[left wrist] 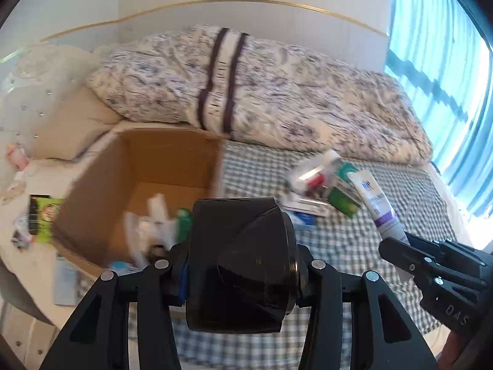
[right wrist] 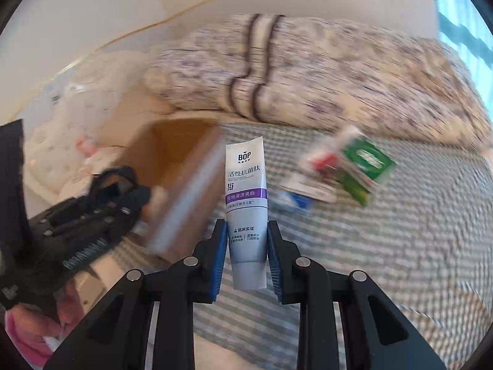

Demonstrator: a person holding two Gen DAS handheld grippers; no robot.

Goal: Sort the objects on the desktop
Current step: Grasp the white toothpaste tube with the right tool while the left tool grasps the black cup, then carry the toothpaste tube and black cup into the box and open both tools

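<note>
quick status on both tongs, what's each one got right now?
Left tongs: closed on a black faceted container.
Right tongs: closed on a white and purple toothpaste tube, held upright above the checked bedsheet.

left gripper (left wrist: 242, 265) jaws clamped; right gripper (right wrist: 246, 246) jaws clamped

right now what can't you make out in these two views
- Left wrist view: cardboard box contents are motion-blurred and partly hidden behind the black object in the left gripper.
- Right wrist view: toothpaste tube cap end is not visible; the pile with the green box is blurred.
</note>
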